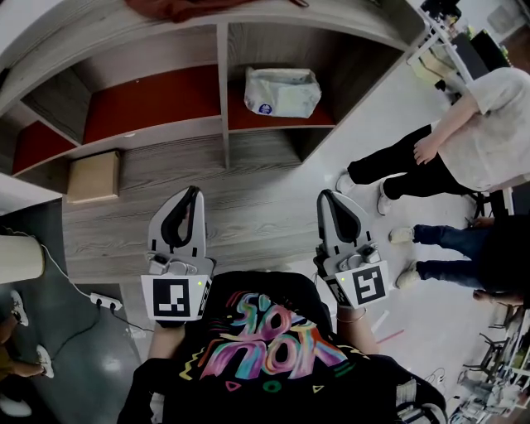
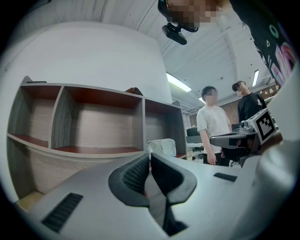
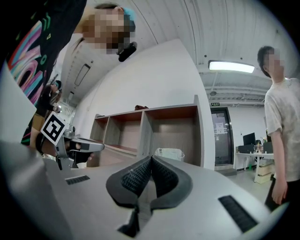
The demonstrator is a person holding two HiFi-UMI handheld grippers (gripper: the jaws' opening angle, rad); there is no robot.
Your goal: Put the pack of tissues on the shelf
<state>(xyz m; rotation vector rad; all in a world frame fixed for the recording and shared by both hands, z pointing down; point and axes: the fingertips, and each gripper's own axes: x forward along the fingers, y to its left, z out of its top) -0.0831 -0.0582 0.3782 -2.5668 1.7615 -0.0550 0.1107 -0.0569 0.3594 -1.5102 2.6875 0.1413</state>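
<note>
Box: flat tan cardboard square, lying at far left on the wood-grain boards in front of the shelf.
Shelf: grey wood-grain panels with smooth red boards; upright dividers split it into open rectangular compartments.
Cloth: crumpled reddish-brown fabric on the shelf top.
Left claw: smooth light-grey shell with black ribbed pads. In the left gripper view the pads meet at the tips with nothing between them. It is held over the boards, pointing at the shelf.
Pack: soft, pillow-shaped, in a crinkled white plastic wrap with a small round blue mark. It lies on the red board of the right compartment, just right of the upright divider and well apart from both claws. Both gripper views show it straight ahead, beyond the tips.
Right claw: same grey shell and ribbed black pads. In the right gripper view it is fully closed, tips pressed together and empty. It is held level with the left claw.
Bystander: white T-shirt, black trousers and white shoes, standing on the pale glossy floor to the right of the shelf.
</note>
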